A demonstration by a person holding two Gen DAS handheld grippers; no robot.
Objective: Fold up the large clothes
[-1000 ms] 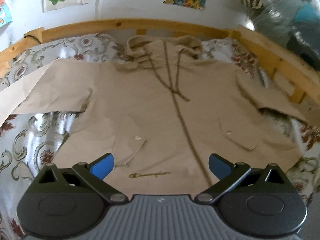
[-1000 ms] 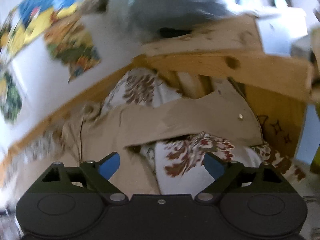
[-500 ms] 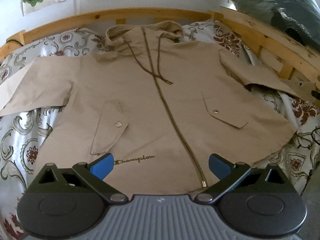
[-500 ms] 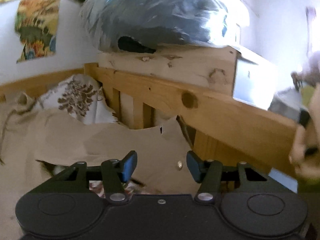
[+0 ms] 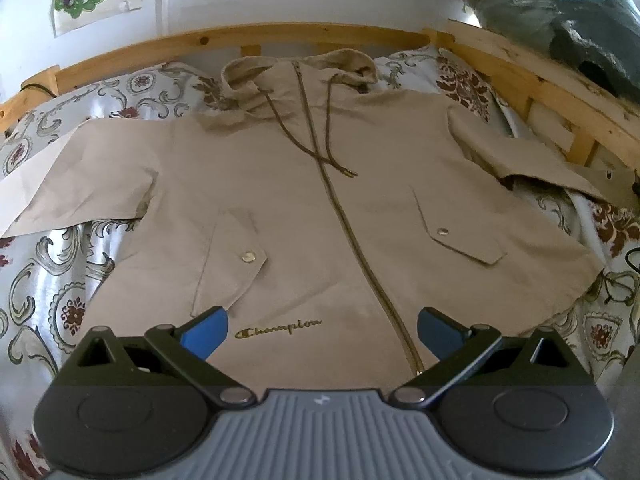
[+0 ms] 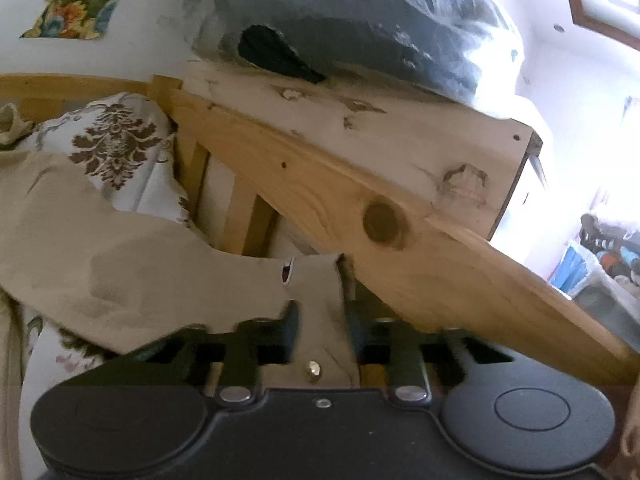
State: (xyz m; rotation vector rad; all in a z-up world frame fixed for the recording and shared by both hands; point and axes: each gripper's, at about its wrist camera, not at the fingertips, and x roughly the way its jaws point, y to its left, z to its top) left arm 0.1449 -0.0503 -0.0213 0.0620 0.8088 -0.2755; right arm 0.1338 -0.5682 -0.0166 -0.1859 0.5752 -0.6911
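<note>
A beige hooded Champion jacket point(image 5: 320, 208) lies flat, zipped, front up, on a bed, sleeves spread out to both sides. My left gripper point(image 5: 322, 330) is open and empty, hovering just above the jacket's bottom hem. In the right wrist view the jacket's right sleeve point(image 6: 132, 264) runs toward the wooden bed rail. My right gripper point(image 6: 320, 320) is shut on the sleeve's cuff point(image 6: 318, 304), with its snap button between the jaws.
The bed has a floral sheet point(image 5: 52, 264) and a wooden frame point(image 5: 560, 96). The frame's side rail point(image 6: 400, 232) is close above the right gripper. A plastic-wrapped dark bundle point(image 6: 360, 24) sits on the frame. Posters hang on the white wall point(image 5: 216, 0).
My right gripper moved onto the sleeve cuff and its jaws closed on it. My left gripper stayed open above the hem; its view shifted slightly.
</note>
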